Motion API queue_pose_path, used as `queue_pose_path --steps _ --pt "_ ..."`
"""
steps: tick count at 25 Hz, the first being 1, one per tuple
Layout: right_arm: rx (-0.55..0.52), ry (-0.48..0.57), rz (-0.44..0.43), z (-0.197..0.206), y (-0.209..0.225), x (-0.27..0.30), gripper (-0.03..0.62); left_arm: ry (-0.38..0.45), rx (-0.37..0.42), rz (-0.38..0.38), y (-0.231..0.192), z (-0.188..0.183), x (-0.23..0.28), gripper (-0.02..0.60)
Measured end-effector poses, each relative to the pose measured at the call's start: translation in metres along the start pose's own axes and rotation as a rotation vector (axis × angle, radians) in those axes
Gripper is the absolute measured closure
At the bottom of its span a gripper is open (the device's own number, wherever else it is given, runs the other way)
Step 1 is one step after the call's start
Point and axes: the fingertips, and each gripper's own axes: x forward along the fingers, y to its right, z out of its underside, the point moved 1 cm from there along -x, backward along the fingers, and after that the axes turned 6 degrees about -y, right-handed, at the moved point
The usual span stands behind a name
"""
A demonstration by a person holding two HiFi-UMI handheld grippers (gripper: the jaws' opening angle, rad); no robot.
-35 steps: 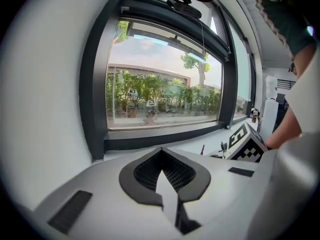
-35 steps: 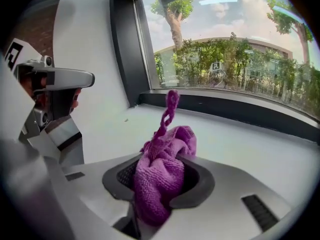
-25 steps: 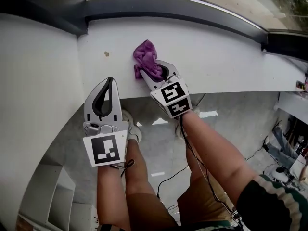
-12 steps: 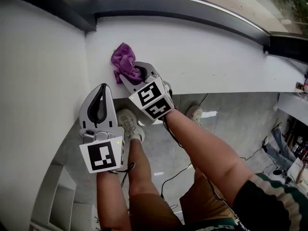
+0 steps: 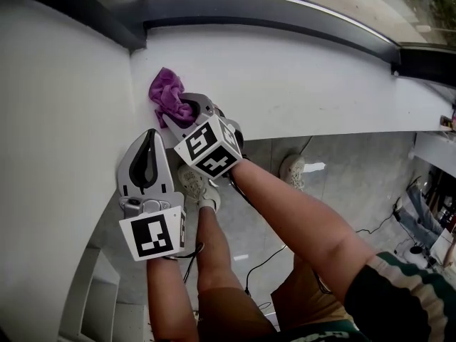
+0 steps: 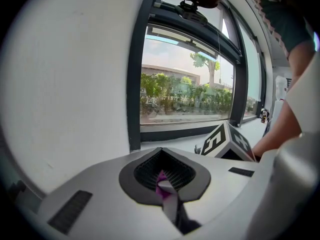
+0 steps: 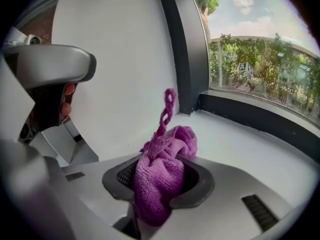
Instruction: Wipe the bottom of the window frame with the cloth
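A purple cloth (image 5: 164, 94) lies bunched on the white window sill (image 5: 306, 77), close to the left wall (image 5: 57, 98). My right gripper (image 5: 187, 110) is shut on the cloth, reaching in from the sill's front edge. In the right gripper view the cloth (image 7: 162, 176) fills the jaws and a twisted loop stands up from it, with the dark bottom rail of the window frame (image 7: 260, 116) behind. That rail (image 5: 271, 13) runs along the back of the sill. My left gripper (image 5: 150, 135) is shut, just below and left of the right one, off the sill.
The dark upright of the frame (image 6: 136, 84) meets the white wall at the sill's left end. The right gripper's marker cube (image 6: 227, 141) shows in the left gripper view. Below the sill are grey floor, a cable (image 5: 267, 258) and a white shelf unit (image 5: 92, 298).
My right gripper has slid the cloth leftward along the sill toward the wall corner. The left gripper has stayed about where it was, still shut.
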Motion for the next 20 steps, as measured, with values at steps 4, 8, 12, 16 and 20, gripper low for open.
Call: queue_pose_path --steps 4,8,12,16,20 --pt "0.0 -0.001 0.001 -0.003 -0.003 0.0 0.45 0.005 0.0 -0.005 -0.006 -0.004 -0.006 0.574" --pt "-0.003 -0.002 -0.001 0.003 0.001 0.002 0.45 0.009 0.0 -0.001 -0.002 -0.001 -0.002 0.574" --pt "-0.02 0.025 -0.004 -0.002 -0.005 0.002 0.45 0.011 0.011 -0.007 -0.006 -0.003 -0.008 0.575" --pt "-0.02 0.096 0.0 -0.025 -0.01 -0.02 0.45 0.025 0.027 -0.007 -0.01 -0.019 -0.022 0.574" --pt "-0.025 0.169 0.004 -0.057 -0.007 -0.053 0.45 0.026 0.051 -0.002 -0.002 -0.037 -0.029 0.574"
